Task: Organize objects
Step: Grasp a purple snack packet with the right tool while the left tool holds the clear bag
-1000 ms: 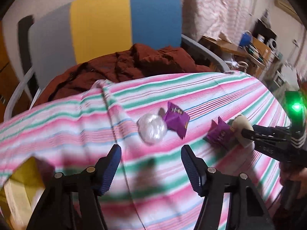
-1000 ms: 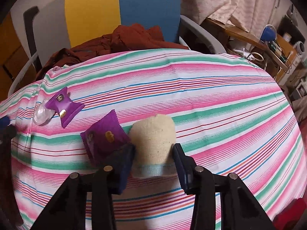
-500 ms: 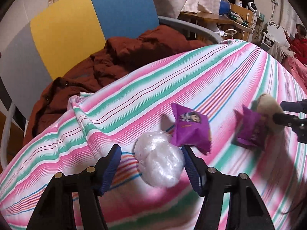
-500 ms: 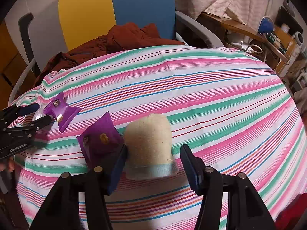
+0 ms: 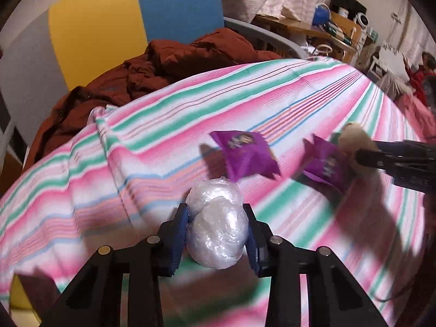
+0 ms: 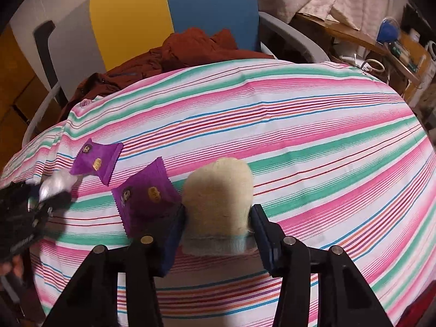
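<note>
A clear plastic-wrapped bundle [image 5: 218, 231] sits between the blue pads of my left gripper [image 5: 215, 215], which is shut on it just above the striped cloth [image 5: 163, 125]. Beyond it lie two purple snack packets [image 5: 245, 155] [image 5: 327, 166]. In the right wrist view, my right gripper [image 6: 218, 218] is shut on a cream knitted sock [image 6: 218, 190] resting on the cloth. One purple packet [image 6: 147, 193] touches its left finger; the other [image 6: 95, 160] lies further left. The left gripper [image 6: 35, 199] shows at the left edge with the bundle [image 6: 57, 184].
A chair with a yellow, blue and grey back [image 6: 169, 13] stands behind the table, a rust-brown garment [image 5: 174, 65] heaped on it. A cluttered wooden desk [image 6: 381, 43] is at the back right. A person in red [image 5: 419, 76] is at the far right.
My left gripper moved forward over the plastic bundle and shut on it. My right gripper, open wider half a second ago, has shut on the sock.
</note>
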Motion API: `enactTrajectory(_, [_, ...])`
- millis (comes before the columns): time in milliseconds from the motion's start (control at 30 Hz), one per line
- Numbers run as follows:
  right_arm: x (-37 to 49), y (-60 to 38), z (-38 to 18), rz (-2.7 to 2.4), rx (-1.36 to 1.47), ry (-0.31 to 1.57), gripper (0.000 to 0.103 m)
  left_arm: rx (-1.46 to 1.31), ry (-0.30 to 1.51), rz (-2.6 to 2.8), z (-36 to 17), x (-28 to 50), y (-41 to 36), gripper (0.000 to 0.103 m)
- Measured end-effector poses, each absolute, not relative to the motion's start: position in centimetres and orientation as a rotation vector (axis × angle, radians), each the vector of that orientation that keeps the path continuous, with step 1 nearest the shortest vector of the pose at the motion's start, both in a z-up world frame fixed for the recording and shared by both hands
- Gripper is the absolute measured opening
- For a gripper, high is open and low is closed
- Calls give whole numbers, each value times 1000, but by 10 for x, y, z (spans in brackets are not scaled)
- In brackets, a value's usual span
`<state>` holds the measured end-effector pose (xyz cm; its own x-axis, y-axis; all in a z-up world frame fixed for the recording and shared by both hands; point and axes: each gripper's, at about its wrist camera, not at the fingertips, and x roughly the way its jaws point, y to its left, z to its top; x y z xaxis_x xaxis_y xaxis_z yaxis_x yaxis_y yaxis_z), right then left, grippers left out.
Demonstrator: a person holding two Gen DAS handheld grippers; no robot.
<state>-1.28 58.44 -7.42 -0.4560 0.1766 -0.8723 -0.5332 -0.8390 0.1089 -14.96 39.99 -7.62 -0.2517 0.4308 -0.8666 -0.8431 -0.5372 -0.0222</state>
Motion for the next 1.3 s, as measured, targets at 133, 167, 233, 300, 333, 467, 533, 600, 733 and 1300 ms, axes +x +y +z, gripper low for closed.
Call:
enactTrajectory(133, [-12,585,-73,2310,-1321,530,47,-1135,539,1911,-67,-125,382,38])
enactTrajectory(167, [-13,585,-73,2309,-1322,525,47,-1137,527,1914,-65,-121,379,38])
enactTrajectory(233, [-14,584,-74,2304,-1325,515,47,-1133,512,1925,-61,-104,370,38])
enactTrajectory(300, [-13,584,-74,2303,-1326,511,48,-1136,507,1927,-61,-90,365,38])
enactTrajectory(333, [-13,584,-74,2304,-1324,508,48,-1142,505,1922,-61,-85,363,38])
enactTrajectory(467, [-11,579,-62,2322,-1247,441,60,-1154,484,1927,-66,-60,355,38])
enactTrajectory(533, [-8,569,-47,2377,-1150,368,76,-1154,478,1935,-68,-51,352,38])
enactTrajectory(600, [-9,554,-36,2467,-1091,307,77,-1142,479,1949,-72,-41,348,38])
enactTrajectory(733, [-23,534,-41,2543,-1150,242,77,-1138,481,1962,-87,-27,337,38])
enactTrajectory(1300, [-67,526,-88,2539,-1424,147,51,-1036,393,2021,-99,-22,329,39])
